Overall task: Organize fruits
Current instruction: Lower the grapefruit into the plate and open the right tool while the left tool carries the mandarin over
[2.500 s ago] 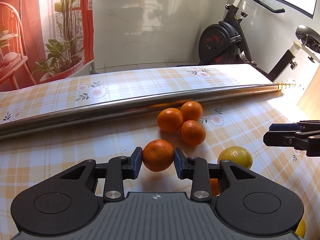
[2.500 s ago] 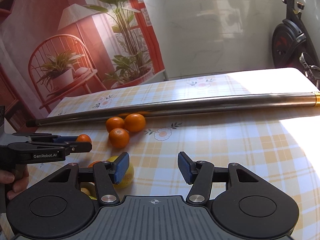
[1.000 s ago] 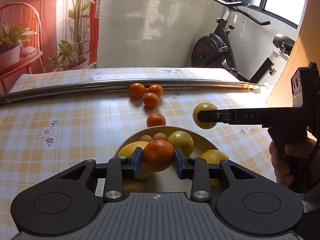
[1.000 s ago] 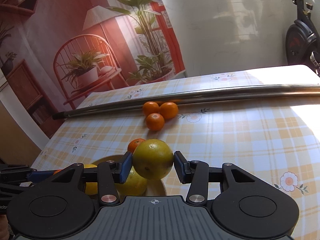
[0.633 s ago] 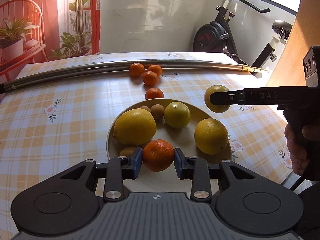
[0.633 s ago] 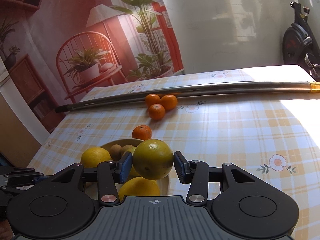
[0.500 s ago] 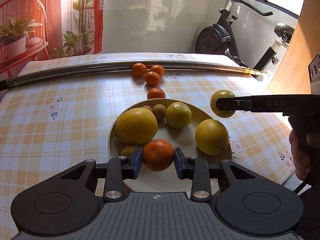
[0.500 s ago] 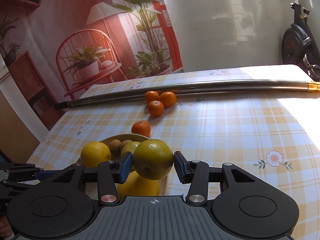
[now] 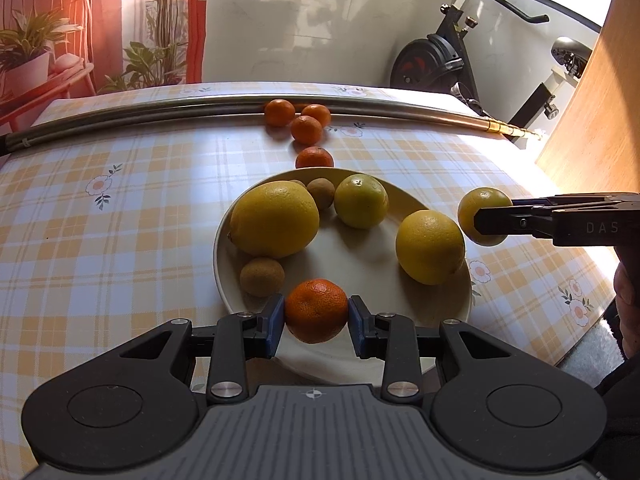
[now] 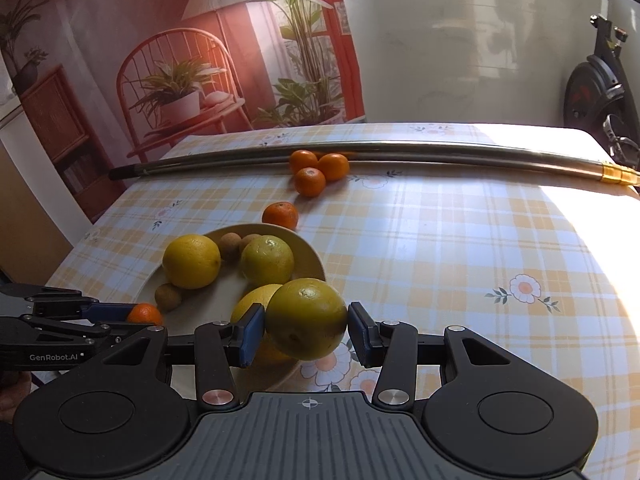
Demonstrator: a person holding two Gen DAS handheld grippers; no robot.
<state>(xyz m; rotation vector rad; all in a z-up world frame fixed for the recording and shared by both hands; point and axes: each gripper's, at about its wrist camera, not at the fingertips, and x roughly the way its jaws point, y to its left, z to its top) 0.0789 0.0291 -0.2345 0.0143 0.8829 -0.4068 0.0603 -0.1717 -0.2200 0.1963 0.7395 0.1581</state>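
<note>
My left gripper (image 9: 316,318) is shut on a tangerine (image 9: 316,309), held just over the near part of a cream plate (image 9: 372,356). The plate carries a large yellow citrus (image 9: 275,219), a second yellow one (image 9: 430,246), a greenish one (image 9: 361,200) and small brown fruits (image 9: 262,276). My right gripper (image 10: 306,330) is shut on a yellow-green citrus (image 10: 306,318), which hangs beside the plate's right rim (image 10: 316,260). In the left wrist view that citrus (image 9: 482,212) shows at the right. Loose tangerines lie beyond: one (image 9: 315,158) by the plate's far edge, three (image 9: 306,129) against a pipe.
A long steel pipe (image 9: 160,110) lies across the far side of the checked tablecloth (image 9: 120,220). An exercise bike (image 9: 448,60) stands behind the table at the right. A person's hand (image 9: 626,300) holds the right gripper's handle near the table's right edge (image 9: 568,344).
Both grippers have drawn back toward the near side with their fruits still held. The left one's tangerine has sunk closer to the plate; the right one's citrus has shifted slightly right of the plate.
</note>
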